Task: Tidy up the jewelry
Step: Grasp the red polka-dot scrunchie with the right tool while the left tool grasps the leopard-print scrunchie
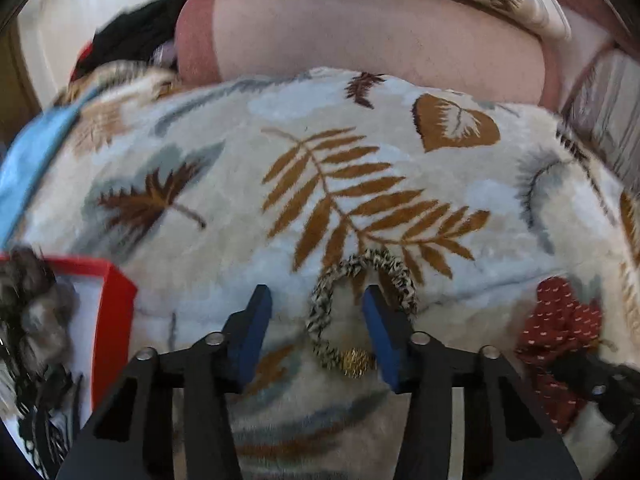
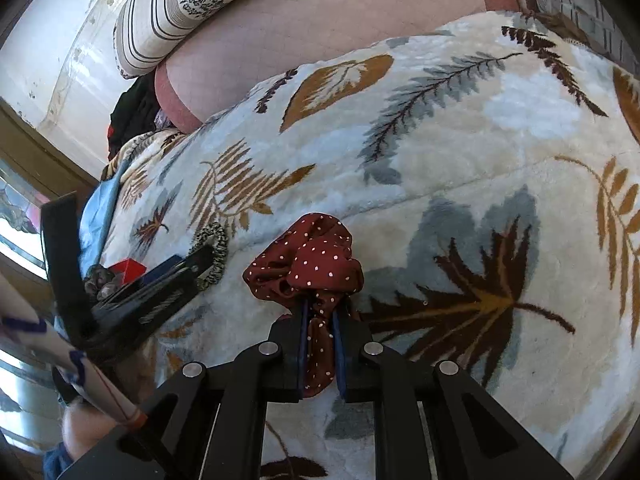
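Note:
A black-and-white patterned hair tie (image 1: 320, 312) with a gold bead (image 1: 354, 363) lies on the leaf-print blanket (image 1: 240, 184). My left gripper (image 1: 316, 300) is open above it, with its left side between the blue fingers (image 1: 256, 320) and its right side behind the right finger. My right gripper (image 2: 320, 316) is shut on a dark red polka-dot scrunchie (image 2: 308, 256), which also shows in the left wrist view (image 1: 560, 328). The hair tie shows in the right wrist view (image 2: 212, 252) beside the left gripper.
A red box (image 1: 112, 300) with a white inside holds dark and furry hair pieces (image 1: 36, 312) at the left. A pink pillow (image 1: 360, 40) and striped bedding (image 2: 180, 12) lie at the back. A blue cloth (image 1: 28, 168) lies at the blanket's left edge.

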Tool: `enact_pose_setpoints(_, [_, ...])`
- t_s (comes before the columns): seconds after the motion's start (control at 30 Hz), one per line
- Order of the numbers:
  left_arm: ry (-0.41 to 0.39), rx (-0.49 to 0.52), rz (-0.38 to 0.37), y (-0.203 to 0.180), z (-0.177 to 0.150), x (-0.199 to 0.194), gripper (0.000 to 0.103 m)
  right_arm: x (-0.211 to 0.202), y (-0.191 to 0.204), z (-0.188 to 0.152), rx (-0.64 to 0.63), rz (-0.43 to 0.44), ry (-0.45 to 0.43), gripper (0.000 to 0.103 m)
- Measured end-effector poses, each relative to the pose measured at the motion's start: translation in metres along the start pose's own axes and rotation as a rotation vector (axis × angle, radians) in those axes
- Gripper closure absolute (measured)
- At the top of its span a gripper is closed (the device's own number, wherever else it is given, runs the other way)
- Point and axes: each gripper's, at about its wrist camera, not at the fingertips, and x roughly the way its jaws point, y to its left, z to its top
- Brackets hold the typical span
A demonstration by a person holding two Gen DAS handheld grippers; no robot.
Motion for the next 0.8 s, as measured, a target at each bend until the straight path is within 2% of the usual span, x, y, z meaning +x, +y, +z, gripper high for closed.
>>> enact_pose_setpoints(0.03, [-0.011,0.013,0.004,-0.003,0.0,0.001,0.073,-0.001,0.001,0.0,-0.005,-0.004,-0.006,0.091])
enact_pose_setpoints(0.07, [-0.029,0.019,0.017,-0.006,-0.001,0.0,0.092,-0.002,0.002,0.001,-0.009,-0.005,-0.012,0.091])
enact_pose_setpoints(0.1, [-0.041,0.028,0.039,-0.008,-0.002,-0.001,0.097,-0.005,0.004,0.001,-0.014,-0.001,-0.021,0.091])
enact_pose_setpoints(0.13, [-0.049,0.032,0.044,-0.01,-0.004,-0.003,0.097,-0.007,0.005,0.001,-0.021,0.001,-0.031,0.091])
enact_pose_setpoints(0.37, [-0.12,-0.042,-0.078,-0.004,-0.028,-0.058,0.097,-0.03,0.014,0.001,-0.063,0.008,-0.109,0.091])
enact_pose_setpoints(0.57, [-0.162,-0.04,-0.092,0.006,-0.047,-0.103,0.097,-0.045,0.023,-0.004,-0.092,0.029,-0.156,0.091])
enact_pose_setpoints(0.8, [-0.211,-0.055,-0.071,0.023,-0.072,-0.155,0.097,-0.058,0.033,-0.024,-0.111,0.039,-0.173,0.091])
